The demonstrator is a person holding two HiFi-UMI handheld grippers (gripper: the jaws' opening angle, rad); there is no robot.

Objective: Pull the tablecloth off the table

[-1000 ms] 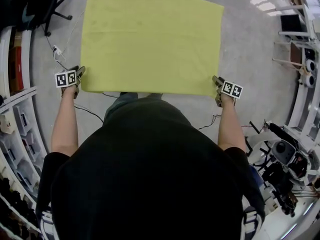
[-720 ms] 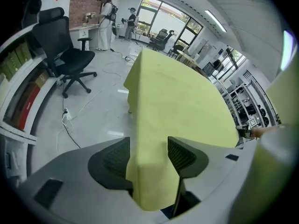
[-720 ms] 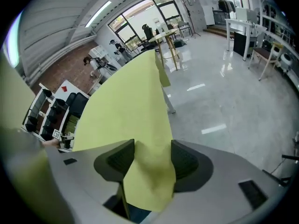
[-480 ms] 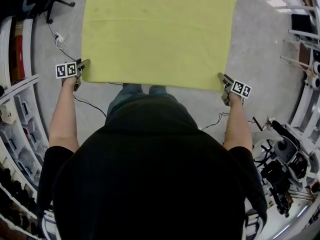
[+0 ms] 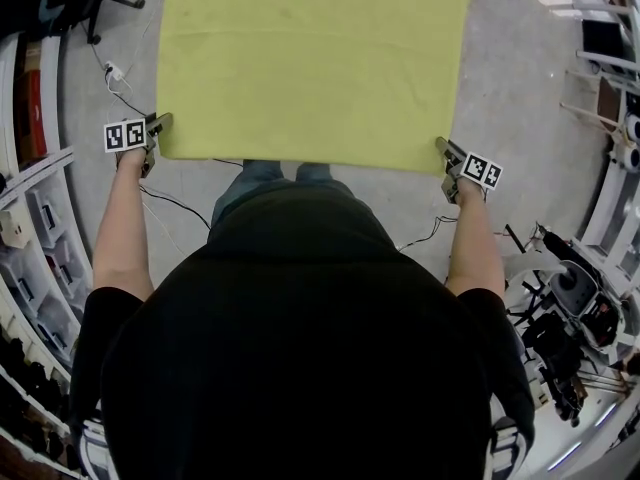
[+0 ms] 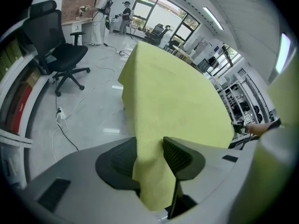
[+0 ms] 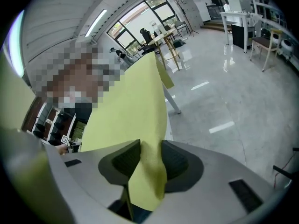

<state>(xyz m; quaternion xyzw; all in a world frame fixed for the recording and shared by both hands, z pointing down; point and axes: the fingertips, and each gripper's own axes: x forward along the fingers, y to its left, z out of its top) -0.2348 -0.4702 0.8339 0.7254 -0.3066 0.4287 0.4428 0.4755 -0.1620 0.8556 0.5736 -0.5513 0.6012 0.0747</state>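
Observation:
A yellow-green tablecloth lies flat over the table. My left gripper is at its near left corner and my right gripper at its near right corner. In the left gripper view the corner of the tablecloth hangs between the pads of the left gripper, which have just been closing and now press on it. In the right gripper view the right gripper has likewise just been closing, and its pads pinch the other corner of the tablecloth.
A black office chair stands on the floor left of the table. Shelves run along the left, and cables trail across the floor beside the person's legs. Machinery crowds the right. A person stands far off.
Both grippers stay at the cloth's near corners; the left one has sunk a little onto its corner. The tablecloth lies flat as before.

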